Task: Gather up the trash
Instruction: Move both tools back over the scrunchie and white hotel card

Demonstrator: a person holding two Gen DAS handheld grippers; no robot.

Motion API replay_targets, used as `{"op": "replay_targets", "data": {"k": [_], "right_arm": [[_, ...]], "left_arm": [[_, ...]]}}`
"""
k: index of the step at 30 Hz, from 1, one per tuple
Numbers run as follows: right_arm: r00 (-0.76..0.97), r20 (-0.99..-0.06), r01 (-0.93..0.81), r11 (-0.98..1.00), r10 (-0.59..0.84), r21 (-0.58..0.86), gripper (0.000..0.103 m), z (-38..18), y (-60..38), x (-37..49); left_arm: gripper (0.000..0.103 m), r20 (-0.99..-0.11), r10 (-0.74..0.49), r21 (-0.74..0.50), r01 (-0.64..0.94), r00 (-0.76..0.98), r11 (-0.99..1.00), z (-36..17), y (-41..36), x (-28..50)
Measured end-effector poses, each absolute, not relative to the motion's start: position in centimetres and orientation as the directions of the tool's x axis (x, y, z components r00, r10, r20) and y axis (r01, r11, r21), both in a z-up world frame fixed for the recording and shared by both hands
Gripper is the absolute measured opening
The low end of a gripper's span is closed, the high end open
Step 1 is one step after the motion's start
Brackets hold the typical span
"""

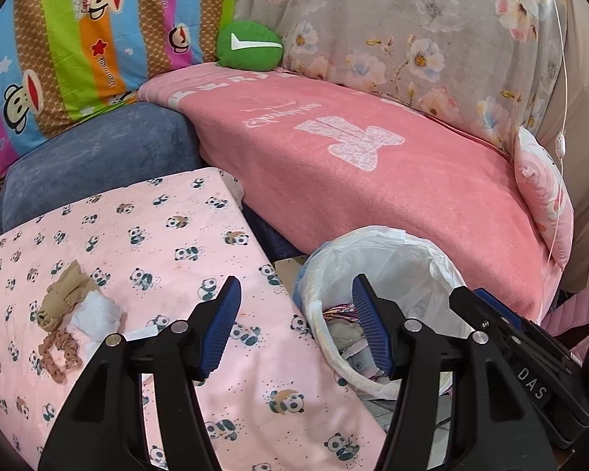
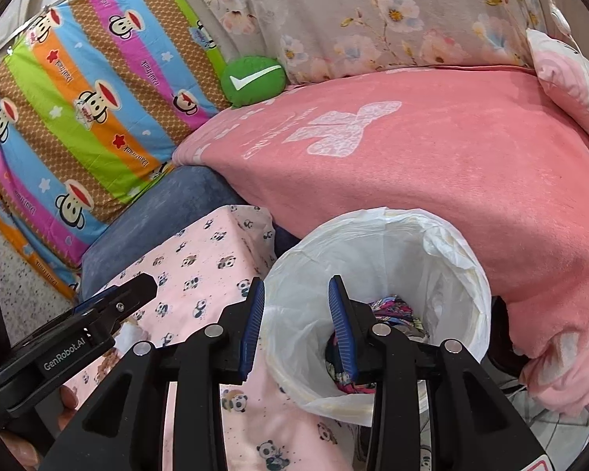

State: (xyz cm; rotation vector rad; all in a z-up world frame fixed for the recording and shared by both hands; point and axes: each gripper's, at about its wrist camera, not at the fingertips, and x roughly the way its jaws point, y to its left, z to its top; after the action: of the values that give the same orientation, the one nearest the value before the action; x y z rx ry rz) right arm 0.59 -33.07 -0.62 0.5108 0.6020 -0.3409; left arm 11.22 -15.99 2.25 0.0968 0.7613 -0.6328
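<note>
A round bin lined with a white plastic bag (image 1: 396, 259) stands between the panda-print table and the pink couch; it also shows in the right wrist view (image 2: 443, 259). Colourful wrappers (image 2: 392, 310) lie inside it. On the panda cloth (image 1: 169, 243) at the left lie a tan knotted stocking (image 1: 61, 306), a white crumpled tissue (image 1: 98, 314) and a paper strip (image 1: 141, 333). My left gripper (image 1: 296, 327) is open and empty over the table edge beside the bin. My right gripper (image 2: 296, 331) is open and empty at the bin's near rim.
A pink blanket (image 1: 373, 165) covers the couch behind the bin. A blue cushion (image 1: 98, 161), a striped monkey-print cushion (image 1: 78, 39), a green round pillow (image 1: 249, 45) and a floral cover (image 1: 412, 31) sit behind. Tiled floor (image 2: 549, 424) shows at the right.
</note>
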Motion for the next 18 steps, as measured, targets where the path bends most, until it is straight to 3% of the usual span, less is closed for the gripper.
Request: {"op": "replay_targets", "data": {"k": [4,8,18], "right_arm": [[0.777,-0.614,0.422,0.84,-0.14,0.342,0.034,-0.4,-31.6,1.0],[0.78,-0.613,0.402,0.853,-0.128,0.333,0.042,-0.2,-29.9,1.5],[0.774,-0.631,0.328,0.891,-0.063,0.313,0.043,-0.6,-25.4,3.7]], "left_arm": [[0.056,-0.671,-0.487,-0.143,0.547,0.559,0.825,2.2,-14.7,11.4],[0.056,-0.673,-0.472,-0.148,0.522,0.569,0.84,2.0,-13.0,11.6],[0.057,-0.689,-0.418,-0.157,0.441,0.592,0.884,0.8,-8.1,13.0]]}}
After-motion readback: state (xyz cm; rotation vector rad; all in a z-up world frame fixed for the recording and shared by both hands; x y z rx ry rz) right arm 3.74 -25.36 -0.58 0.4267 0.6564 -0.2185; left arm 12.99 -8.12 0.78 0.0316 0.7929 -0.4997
